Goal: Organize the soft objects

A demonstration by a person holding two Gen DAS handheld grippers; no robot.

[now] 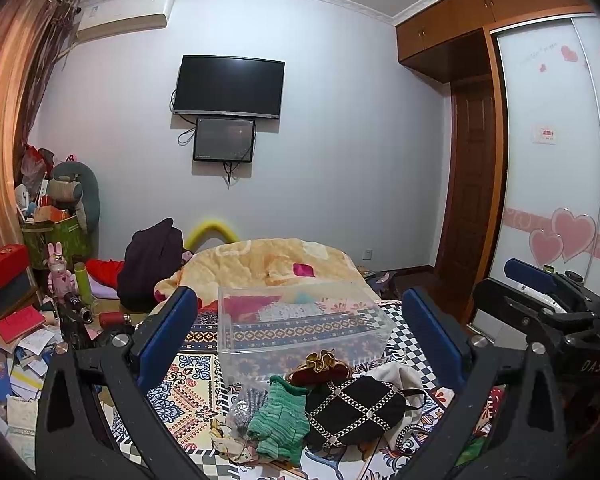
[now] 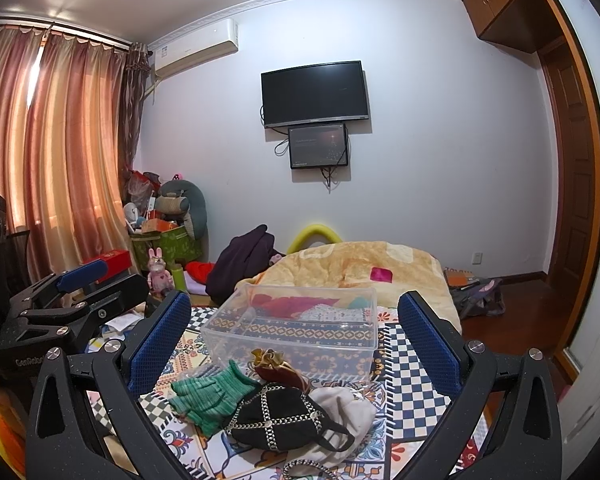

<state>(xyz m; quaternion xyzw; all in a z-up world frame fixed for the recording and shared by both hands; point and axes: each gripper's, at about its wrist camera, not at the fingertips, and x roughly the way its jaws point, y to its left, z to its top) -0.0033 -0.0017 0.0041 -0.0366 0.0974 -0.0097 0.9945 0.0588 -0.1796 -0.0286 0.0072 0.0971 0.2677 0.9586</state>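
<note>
Bedroom, patterned bedspread (image 1: 188, 392). Left view: my left gripper (image 1: 300, 344) gapes empty above the soft pile; clear bin (image 1: 300, 320) beyond. Right view: right gripper (image 2: 296, 340) likewise spread, empty. I judge sorting unstarted; next, descend on the green glove (image 2: 208, 396).

Home bedroom, lived-in. Bed (image 2: 404, 344) with patterned cover; peach blanket (image 2: 360, 268) heaped at far end. Wall-mounted TV (image 2: 315, 94) with a smaller screen (image 2: 318, 146) below it, cables dangling. Air conditioner (image 2: 196, 48) high by the striped curtains (image 2: 48, 152). Wooden wardrobe (image 1: 448, 32) with sliding door (image 1: 552, 160) bearing pink heart decals. Corner clutter: green bin (image 2: 172, 246) of toys, pink rabbit figure (image 2: 158, 270), red box (image 1: 4, 264), scattered papers (image 1: 28, 360).
</note>
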